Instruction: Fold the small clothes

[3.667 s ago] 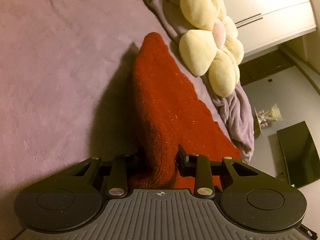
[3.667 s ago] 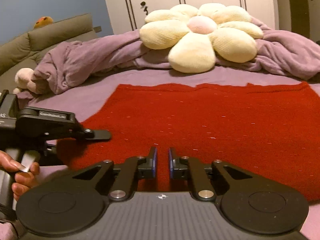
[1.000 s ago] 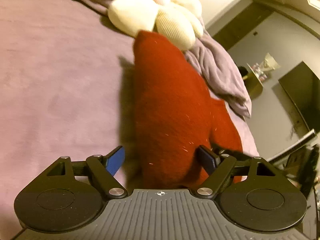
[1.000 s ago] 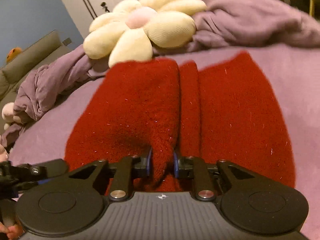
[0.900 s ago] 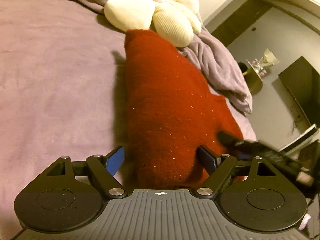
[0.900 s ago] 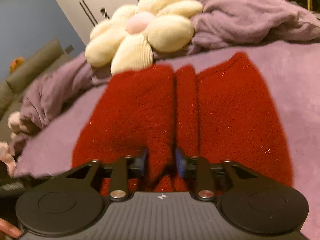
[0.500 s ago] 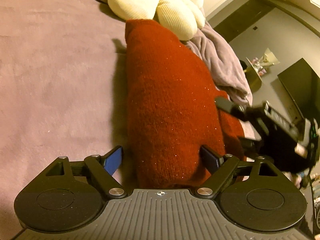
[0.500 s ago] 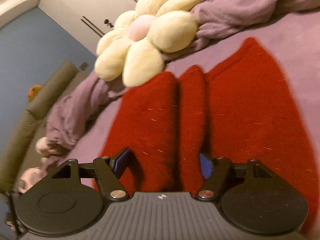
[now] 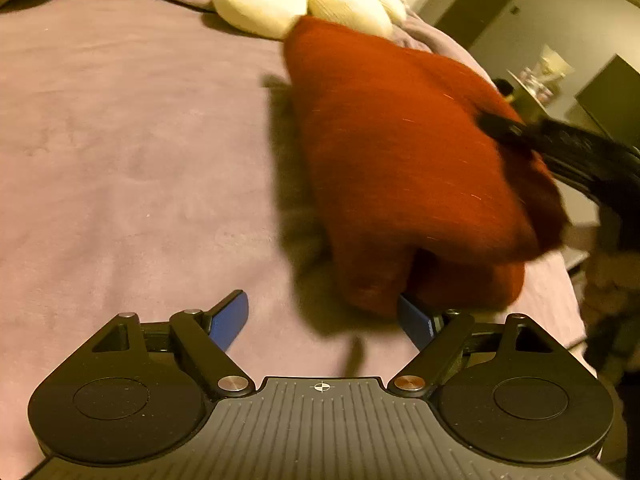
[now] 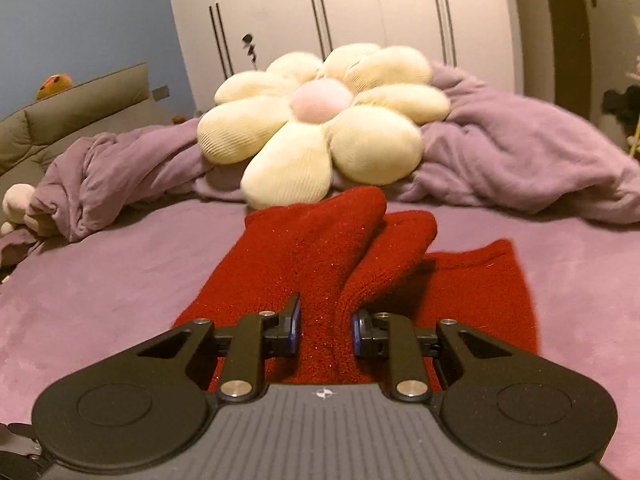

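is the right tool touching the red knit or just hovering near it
Touching. In the right wrist view the right tool has just been closing, and a raised fold of the red knit sits squeezed between both pads.

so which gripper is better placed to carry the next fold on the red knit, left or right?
Right, probably. The right gripper has just closed its jaws on a raised fold of the red knit, so it can carry that over. The left gripper is open, cloth only near its right pad, gripping nothing.

One red knit garment (image 10: 320, 264), one flower cushion (image 10: 320, 120), two claws (image 10: 323, 330) (image 9: 320, 320).
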